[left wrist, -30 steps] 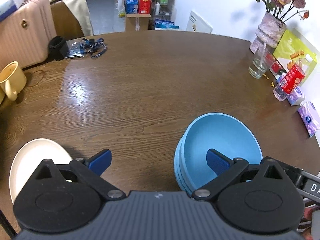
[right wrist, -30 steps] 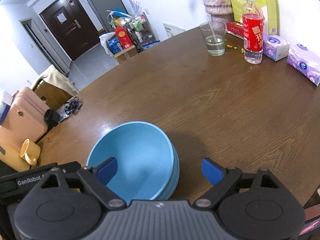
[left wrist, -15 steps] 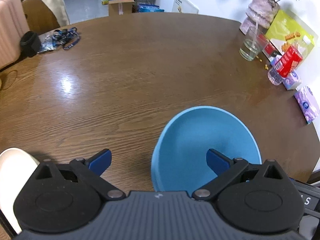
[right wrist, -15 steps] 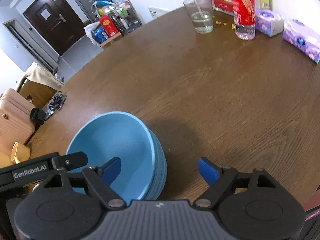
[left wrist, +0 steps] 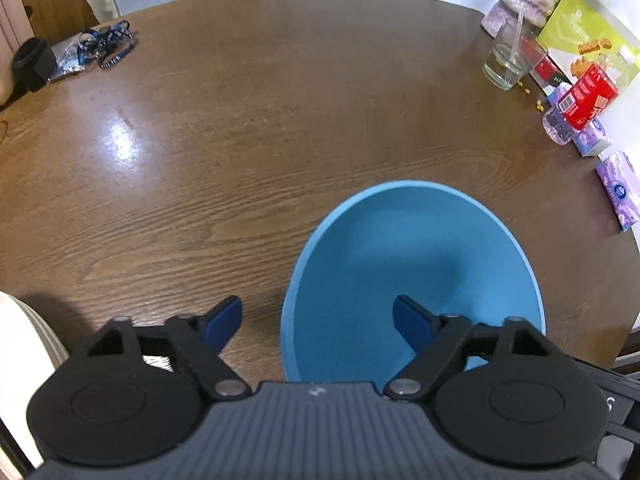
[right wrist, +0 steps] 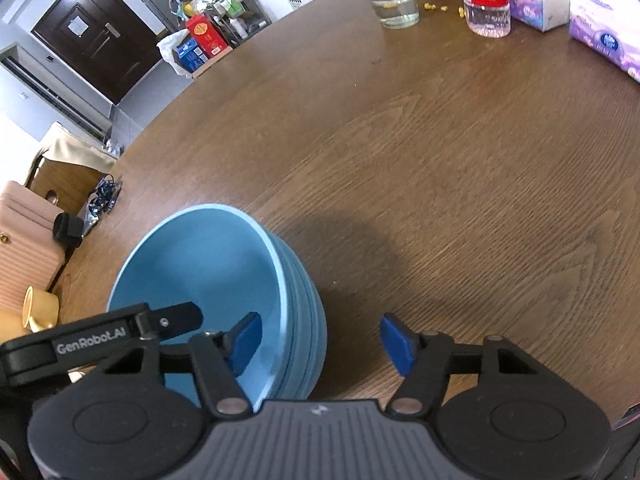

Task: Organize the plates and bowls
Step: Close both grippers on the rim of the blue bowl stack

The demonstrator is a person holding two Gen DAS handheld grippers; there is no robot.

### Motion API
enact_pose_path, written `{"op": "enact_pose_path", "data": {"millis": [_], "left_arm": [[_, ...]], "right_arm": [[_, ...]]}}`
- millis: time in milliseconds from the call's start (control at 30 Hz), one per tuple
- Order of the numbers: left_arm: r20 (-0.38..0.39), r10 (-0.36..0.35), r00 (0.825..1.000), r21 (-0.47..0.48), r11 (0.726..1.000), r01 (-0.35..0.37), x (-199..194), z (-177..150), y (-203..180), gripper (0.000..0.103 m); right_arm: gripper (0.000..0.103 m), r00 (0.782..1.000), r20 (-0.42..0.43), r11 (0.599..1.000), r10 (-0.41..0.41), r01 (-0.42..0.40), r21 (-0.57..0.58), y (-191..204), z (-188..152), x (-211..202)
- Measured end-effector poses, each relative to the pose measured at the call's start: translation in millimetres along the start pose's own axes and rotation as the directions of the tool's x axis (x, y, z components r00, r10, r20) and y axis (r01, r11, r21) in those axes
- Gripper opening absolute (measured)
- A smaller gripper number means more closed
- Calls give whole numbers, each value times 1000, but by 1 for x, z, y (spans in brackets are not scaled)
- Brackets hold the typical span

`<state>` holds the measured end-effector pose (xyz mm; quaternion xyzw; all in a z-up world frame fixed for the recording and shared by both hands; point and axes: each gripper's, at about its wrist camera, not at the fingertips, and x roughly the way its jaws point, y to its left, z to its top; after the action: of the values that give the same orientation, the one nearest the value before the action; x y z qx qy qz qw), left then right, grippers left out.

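Far left in your left wrist view, the cream plate (left wrist: 24, 364) has slid almost out of frame; a second ago it was well in view, so you've swung off it toward the bowls. It sits on the worktop (left wrist: 248, 152), apart from the stack, not yet sorted.

Your left gripper (left wrist: 318, 322) has its jaws spread wide, holding nothing. Its right finger now hangs over the inside of the blue bowl stack (left wrist: 416, 276) and its left finger sits outside the rim, so the near-left wall lies between them. The stack fills more of the view than before: you've closed in.

Your right gripper (right wrist: 320, 340) is released too, empty. Its left finger is inside the stack (right wrist: 208, 276), its right finger over bare wood, straddling the right-hand wall. Several nested rims show on that side.

Judgement: both sides are lined up for a two-handed pinch on the stack, but nothing is clamped yet. The stack rests near the front edge of the worktop. Past it on the right, the glass (right wrist: 394, 0) and bottle (right wrist: 486, 0) stand well clear.
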<state>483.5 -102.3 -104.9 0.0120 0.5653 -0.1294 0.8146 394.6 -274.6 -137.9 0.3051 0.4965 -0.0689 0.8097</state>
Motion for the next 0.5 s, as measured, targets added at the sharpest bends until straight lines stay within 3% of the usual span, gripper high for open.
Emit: {"op": "enact_pose_path", "data": {"millis": [333,500], "left_arm": [[-49,-47,998,-39,998,45,13,0,3,55],[-64,-56,996,-63,997,52,19,-1,7,49]], "right_arm": [[37,998,-49,998,46,-44,40,-7,2,16],[27,996,-61,997,67,-64,41,-5,3,21]]}}
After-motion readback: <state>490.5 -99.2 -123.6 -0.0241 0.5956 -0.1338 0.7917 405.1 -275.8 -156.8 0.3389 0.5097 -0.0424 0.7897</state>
